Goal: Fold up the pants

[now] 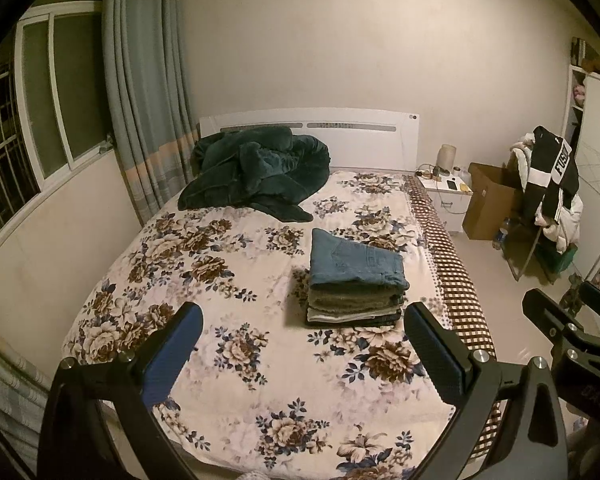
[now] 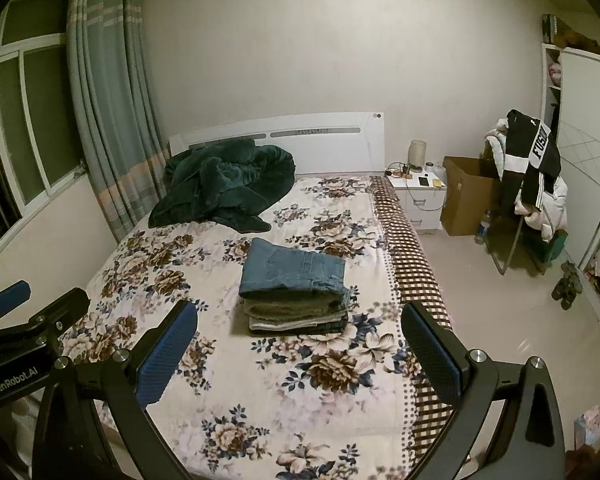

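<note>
I hold a pair of tongs in each hand, raised over the foot of a bed with a flowered cover [image 1: 228, 264]. My left tongs [image 1: 304, 330] are spread wide and grip nothing; my right tongs [image 2: 298, 326] are spread the same way and are also empty. The right tongs appear at the right edge of the left view, beside the left pair.

Ahead of both tongs, past their tips and well apart from them, sits a neat stack of folded pants [image 2: 294, 294], with blue jeans [image 1: 356, 264] on top. It lies toward the right side of the bed. Farther beyond, by the headboard, is a crumpled dark green blanket [image 1: 256, 170].

I see no unfolded pants on the bed, so folding looks finished or between garments. If another pair comes, I judge it best to lay it flat in the open space left of the stack, pinching the waistband corners evenly.
</note>
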The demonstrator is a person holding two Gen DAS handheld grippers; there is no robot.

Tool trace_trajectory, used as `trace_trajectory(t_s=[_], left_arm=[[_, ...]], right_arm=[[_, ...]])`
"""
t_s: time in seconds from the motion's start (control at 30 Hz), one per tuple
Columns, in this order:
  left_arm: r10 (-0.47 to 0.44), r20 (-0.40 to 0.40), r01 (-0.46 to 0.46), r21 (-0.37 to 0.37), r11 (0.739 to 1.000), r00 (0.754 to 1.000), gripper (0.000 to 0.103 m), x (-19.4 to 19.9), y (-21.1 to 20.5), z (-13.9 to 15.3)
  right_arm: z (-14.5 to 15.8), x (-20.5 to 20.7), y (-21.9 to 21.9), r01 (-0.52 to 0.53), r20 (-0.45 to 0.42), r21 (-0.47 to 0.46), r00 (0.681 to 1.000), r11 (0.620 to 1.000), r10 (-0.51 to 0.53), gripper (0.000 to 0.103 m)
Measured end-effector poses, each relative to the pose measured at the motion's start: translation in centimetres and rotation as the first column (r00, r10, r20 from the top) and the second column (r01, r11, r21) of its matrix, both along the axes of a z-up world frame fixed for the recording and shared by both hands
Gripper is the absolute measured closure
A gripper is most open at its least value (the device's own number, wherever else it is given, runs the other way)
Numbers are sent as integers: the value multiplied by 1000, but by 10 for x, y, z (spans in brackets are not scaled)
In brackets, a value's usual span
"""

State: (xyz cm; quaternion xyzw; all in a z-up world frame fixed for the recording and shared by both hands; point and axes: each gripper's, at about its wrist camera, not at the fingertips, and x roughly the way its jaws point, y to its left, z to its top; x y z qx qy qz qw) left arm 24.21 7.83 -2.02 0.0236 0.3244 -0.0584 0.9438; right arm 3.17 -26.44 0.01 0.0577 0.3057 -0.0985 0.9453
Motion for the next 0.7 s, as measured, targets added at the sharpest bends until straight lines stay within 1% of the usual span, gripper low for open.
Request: trace_trajectory(t_s=[0.17, 0.7], left_arm=[[0, -5, 0, 2, 1000, 1000, 0, -4, 1, -1], [-1, -4, 1, 3, 1000, 1000, 0, -5, 2, -1]], right_arm=[[-3, 0, -1, -3, -4, 3, 1000, 1000, 3, 0], [1, 3, -5, -9, -4, 3, 1000, 1000, 9, 0]])
